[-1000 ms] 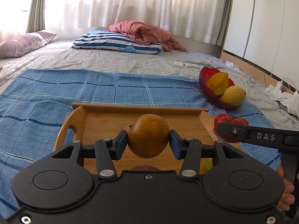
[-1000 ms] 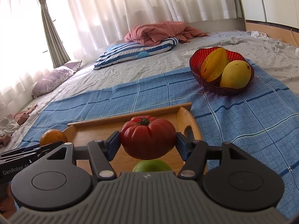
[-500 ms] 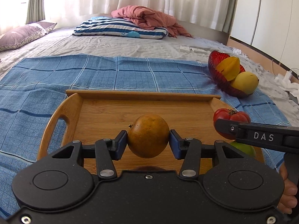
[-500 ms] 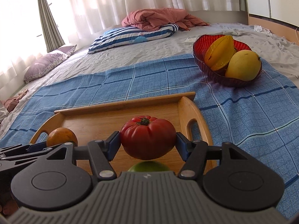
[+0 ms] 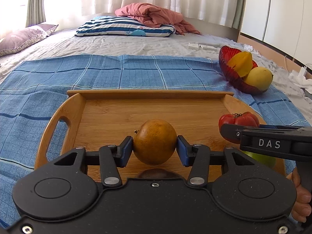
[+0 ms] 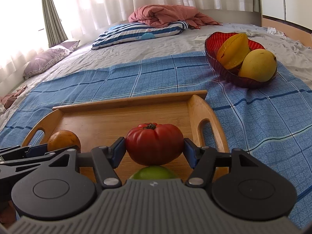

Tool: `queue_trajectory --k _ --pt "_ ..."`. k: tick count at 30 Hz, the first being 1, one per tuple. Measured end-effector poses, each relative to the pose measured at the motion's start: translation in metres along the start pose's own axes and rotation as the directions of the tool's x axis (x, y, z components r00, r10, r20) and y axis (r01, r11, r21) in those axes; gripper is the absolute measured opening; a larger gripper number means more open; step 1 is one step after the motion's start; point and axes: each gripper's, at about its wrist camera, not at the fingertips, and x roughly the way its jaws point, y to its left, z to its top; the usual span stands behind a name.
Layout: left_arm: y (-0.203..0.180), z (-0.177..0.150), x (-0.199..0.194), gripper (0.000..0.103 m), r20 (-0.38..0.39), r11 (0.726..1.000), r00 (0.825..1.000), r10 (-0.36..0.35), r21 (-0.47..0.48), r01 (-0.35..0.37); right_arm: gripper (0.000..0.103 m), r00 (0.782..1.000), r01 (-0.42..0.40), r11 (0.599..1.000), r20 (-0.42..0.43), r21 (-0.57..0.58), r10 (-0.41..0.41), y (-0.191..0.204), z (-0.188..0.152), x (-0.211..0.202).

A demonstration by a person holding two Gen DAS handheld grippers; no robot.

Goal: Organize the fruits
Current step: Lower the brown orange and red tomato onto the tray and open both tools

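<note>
My left gripper (image 5: 155, 149) is shut on an orange (image 5: 155, 142), held low over the near part of a wooden tray (image 5: 152, 105). My right gripper (image 6: 154, 148) is shut on a red tomato (image 6: 154, 143) over the tray's (image 6: 126, 117) right half. In the right wrist view the orange (image 6: 63, 139) shows at lower left, and in the left wrist view the tomato (image 5: 237, 119) shows at right. A green fruit (image 6: 154, 172) lies under the tomato, half hidden. A dark round thing (image 5: 156, 173) peeks out beneath the orange.
A red glass bowl (image 6: 216, 39) holding a starfruit (image 6: 233, 47) and a yellow mango (image 6: 257, 65) stands at the far right on the blue checked cloth (image 6: 156, 74). Pillows and a pink quilt (image 5: 156, 15) lie at the bed's far end. A person's fingers (image 5: 300, 197) hold the right gripper.
Both grippers have sunk towards the tray with their fruits still gripped. The tray now fills more of both views and its floor is closer beneath the fruits.
</note>
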Motion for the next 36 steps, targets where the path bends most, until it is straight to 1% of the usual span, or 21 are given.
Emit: queue_trajectory --k 5,12,18,22,25,26,27,28,31,34,36 --pt "0.001 -0.003 0.005 0.046 -0.012 1.0 1.0 0.003 -0.011 -0.003 0.066 1.0 0.003 1.0 -0.014 -0.008 -0.003 0.001 -0.004 0.004" --pt "-0.002 -0.005 0.007 0.046 0.0 1.0 1.0 0.009 0.015 -0.009 0.066 1.0 -0.005 1.0 -0.016 -0.002 0.005 -0.002 -0.007 0.004" --pt "-0.001 -0.005 0.007 0.047 -0.004 1.0 1.0 0.007 0.016 -0.007 0.066 1.0 -0.011 1.0 -0.018 0.007 0.011 -0.003 -0.007 0.004" --pt "0.0 -0.002 0.007 0.047 -0.021 1.0 1.0 0.001 0.007 -0.001 0.069 0.999 -0.018 1.0 -0.032 0.015 0.019 -0.005 -0.005 0.004" --pt "0.002 -0.001 0.006 0.048 -0.027 1.0 1.0 -0.005 -0.005 0.005 0.07 0.999 -0.033 0.999 -0.028 0.023 0.034 -0.005 -0.005 0.002" --pt "0.002 -0.001 0.006 0.052 -0.027 1.0 1.0 -0.002 -0.002 0.002 0.071 0.999 -0.037 0.999 -0.024 0.022 0.037 -0.005 -0.005 0.001" --pt "0.003 -0.001 0.006 0.054 -0.027 1.0 1.0 0.004 0.004 -0.003 0.075 0.999 -0.04 0.999 -0.021 0.018 0.04 -0.004 -0.004 0.0" --pt "0.003 -0.001 0.005 0.059 -0.024 1.0 1.0 0.005 0.008 -0.005 0.077 0.999 -0.045 0.999 -0.02 0.014 0.045 -0.003 -0.004 -0.001" --pt "0.003 -0.001 0.001 0.066 -0.013 1.0 1.0 0.003 0.015 -0.003 0.08 0.999 -0.043 0.999 -0.021 0.01 0.043 -0.001 -0.003 -0.003" --pt "0.004 0.0 -0.006 0.076 0.003 1.0 1.0 0.004 0.023 -0.004 0.084 0.998 -0.052 0.998 -0.02 0.028 0.052 -0.004 -0.005 -0.004" --pt "0.004 0.0 -0.01 0.078 0.011 1.0 1.0 0.002 0.024 -0.003 0.085 0.998 -0.06 0.997 -0.02 0.042 0.061 -0.007 -0.006 -0.006"
